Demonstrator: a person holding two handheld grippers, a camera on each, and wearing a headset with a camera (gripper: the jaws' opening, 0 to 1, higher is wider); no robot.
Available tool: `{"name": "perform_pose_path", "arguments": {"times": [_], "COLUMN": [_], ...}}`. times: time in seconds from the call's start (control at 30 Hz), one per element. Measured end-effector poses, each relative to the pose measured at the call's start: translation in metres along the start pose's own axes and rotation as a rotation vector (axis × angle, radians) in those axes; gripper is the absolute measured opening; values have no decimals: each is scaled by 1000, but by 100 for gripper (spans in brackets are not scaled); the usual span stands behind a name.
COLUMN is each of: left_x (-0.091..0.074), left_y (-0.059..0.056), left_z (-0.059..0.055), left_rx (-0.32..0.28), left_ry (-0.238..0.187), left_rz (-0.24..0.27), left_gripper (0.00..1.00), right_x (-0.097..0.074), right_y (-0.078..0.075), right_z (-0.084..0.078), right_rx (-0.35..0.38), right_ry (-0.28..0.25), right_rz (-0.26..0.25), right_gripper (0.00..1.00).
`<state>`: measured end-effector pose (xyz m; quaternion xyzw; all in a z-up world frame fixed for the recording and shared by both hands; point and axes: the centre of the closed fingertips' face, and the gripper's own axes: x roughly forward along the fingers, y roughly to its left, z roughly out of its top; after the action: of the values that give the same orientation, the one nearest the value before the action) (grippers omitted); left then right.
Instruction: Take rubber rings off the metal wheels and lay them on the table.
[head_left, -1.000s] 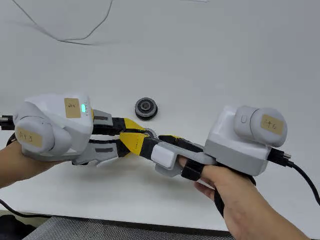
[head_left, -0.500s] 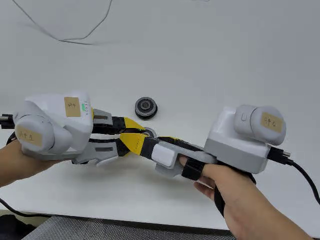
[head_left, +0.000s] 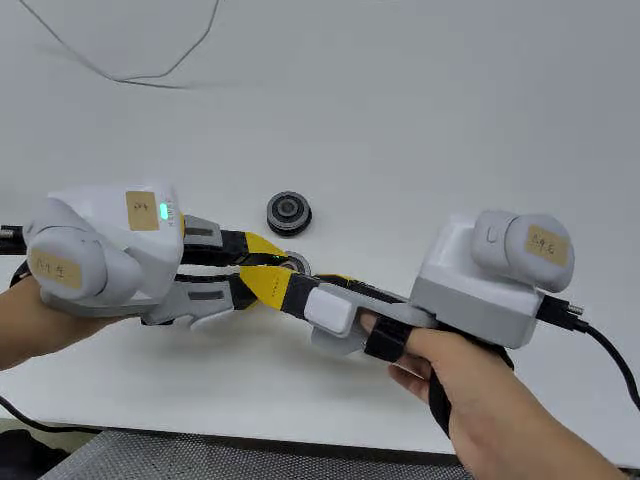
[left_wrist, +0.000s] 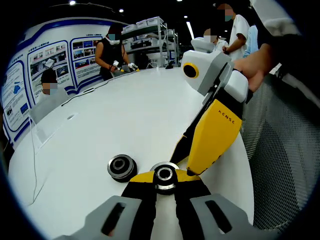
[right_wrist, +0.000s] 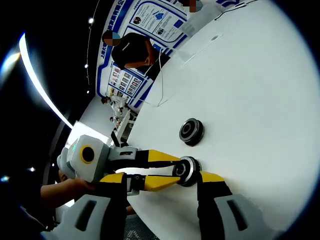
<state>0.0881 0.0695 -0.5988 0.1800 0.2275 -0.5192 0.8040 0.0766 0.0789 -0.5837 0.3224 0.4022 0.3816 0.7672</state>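
A small metal wheel (head_left: 294, 263) is held just above the white table (head_left: 420, 150). My left gripper (head_left: 283, 265) comes in from the left and is shut on that wheel (left_wrist: 165, 174), its yellow tips pinching both sides. From the right comes my right gripper (head_left: 300, 279), open, with its yellow jaws straddling the same wheel (right_wrist: 188, 170) and the left gripper's tips. I cannot tell whether this wheel carries a rubber ring. A second wheel (head_left: 289, 213) with a black rubber ring lies flat on the table just beyond; it is also in the left gripper view (left_wrist: 121, 166) and the right gripper view (right_wrist: 191, 131).
A thin cable (head_left: 130, 78) trails across the far left of the table. The table's front edge (head_left: 300, 442) runs close below the hands, with a grey mesh surface under it. Several people (left_wrist: 112, 50) stand at the table's far end.
Both grippers stay locked around the wheel. The whole scene has drifted slightly up in the picture, which is the headset moving.
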Motion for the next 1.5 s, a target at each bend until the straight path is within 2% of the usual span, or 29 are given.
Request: {"name": "perform_pose_path", "arguments": {"times": [0.87, 1.17, 1.5], "left_x": [0, -1, 0], "left_y": [-1, -1, -1], "left_z": [0, 0, 0], "left_rx": [7, 7, 7], "left_ry": [9, 9, 9], "left_rz": [-3, -4, -5], "left_gripper": [13, 13, 13], "right_x": [-4, -3, 1], "right_y": [-1, -7, -6], "right_z": [5, 6, 3], "right_rx": [5, -8, 7], "right_ry": [-33, -33, -26], "right_rz": [-4, -25, -9], "right_gripper": [55, 53, 54]}}
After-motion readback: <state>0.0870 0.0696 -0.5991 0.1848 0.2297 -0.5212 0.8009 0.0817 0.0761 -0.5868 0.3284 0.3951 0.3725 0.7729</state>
